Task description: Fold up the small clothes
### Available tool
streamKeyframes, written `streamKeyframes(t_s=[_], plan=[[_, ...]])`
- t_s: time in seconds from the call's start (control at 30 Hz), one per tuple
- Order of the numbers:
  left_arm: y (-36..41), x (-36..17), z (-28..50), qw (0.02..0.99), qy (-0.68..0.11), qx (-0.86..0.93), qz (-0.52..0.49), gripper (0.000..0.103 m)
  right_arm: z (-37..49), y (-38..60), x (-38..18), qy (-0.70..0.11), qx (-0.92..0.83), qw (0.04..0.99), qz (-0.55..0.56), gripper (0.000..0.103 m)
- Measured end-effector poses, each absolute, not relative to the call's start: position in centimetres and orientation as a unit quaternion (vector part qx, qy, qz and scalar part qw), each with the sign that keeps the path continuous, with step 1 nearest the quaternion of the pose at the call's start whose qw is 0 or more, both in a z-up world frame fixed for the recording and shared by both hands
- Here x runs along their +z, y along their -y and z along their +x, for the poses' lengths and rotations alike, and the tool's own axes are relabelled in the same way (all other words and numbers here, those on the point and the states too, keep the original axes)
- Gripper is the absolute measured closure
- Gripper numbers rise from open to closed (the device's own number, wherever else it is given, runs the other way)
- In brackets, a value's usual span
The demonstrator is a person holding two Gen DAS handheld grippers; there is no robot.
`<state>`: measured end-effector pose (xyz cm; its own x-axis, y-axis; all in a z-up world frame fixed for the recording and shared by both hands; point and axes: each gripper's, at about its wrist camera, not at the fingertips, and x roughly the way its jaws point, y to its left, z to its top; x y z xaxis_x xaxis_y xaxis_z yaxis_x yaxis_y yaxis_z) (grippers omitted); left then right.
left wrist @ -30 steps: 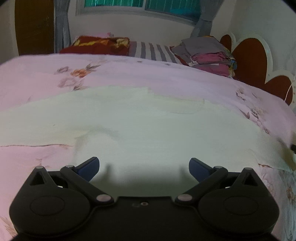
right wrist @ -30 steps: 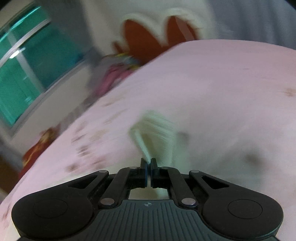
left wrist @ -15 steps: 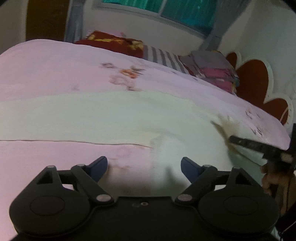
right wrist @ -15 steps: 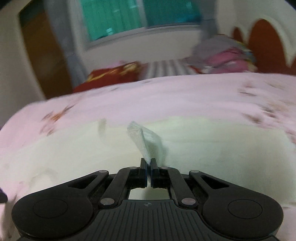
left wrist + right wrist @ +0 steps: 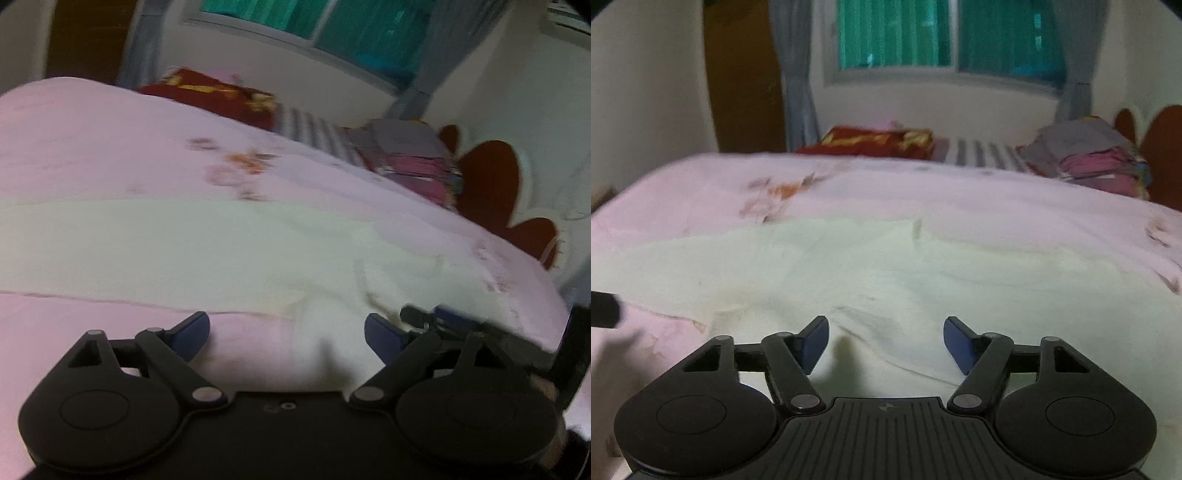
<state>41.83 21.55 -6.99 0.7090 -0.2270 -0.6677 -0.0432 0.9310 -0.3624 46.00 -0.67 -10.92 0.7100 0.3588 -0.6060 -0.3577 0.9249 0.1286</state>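
A pale cream garment (image 5: 221,251) lies spread flat across the pink floral bedspread (image 5: 92,147); it also shows in the right wrist view (image 5: 886,266). My left gripper (image 5: 286,336) is open and empty, low over the garment's near edge. My right gripper (image 5: 885,341) is open and empty, just above a wrinkled part of the cloth. The right gripper's fingers (image 5: 454,317) show at the right of the left wrist view. The left gripper's tip (image 5: 604,308) shows at the left edge of the right wrist view.
A stack of folded grey and pink clothes (image 5: 1089,155) sits at the far right by the red headboard (image 5: 491,181). A red pillow (image 5: 875,142) and a striped one (image 5: 982,153) lie along the far side under the window.
My right gripper has opened and let go of the cloth edge it held pinched; the cloth now lies flat. My left gripper has swung left, staying open.
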Motion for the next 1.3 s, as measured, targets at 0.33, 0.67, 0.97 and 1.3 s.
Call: streamKeyframes(t_s=[0.33, 0.67, 0.97, 1.3], plan=[[-11.8, -11.9, 50.7, 0.864, -0.424, -0.154, -0.224, 0.074, 43.8, 14.3, -11.6, -0.383, 0.088, 0.913, 0.111, 0.086], [-12.0, -11.4, 51.3, 0.880, -0.395, -0.149, -0.217, 0.102, 44.1, 20.5, -11.6, -0.385, 0.053, 0.908, 0.155, 0.087], [-15.7, -11.8, 49.2, 0.876, -0.405, -0.109, -0.238, 0.056, 43.2, 21.5, -11.9, -0.383, 0.053, 0.908, 0.159, 0.087], [-13.6, -15.1, 51.2, 0.838, -0.403, -0.107, -0.352, 0.071, 43.2, 21.3, -11.9, -0.385, 0.056, 0.909, 0.150, 0.086]])
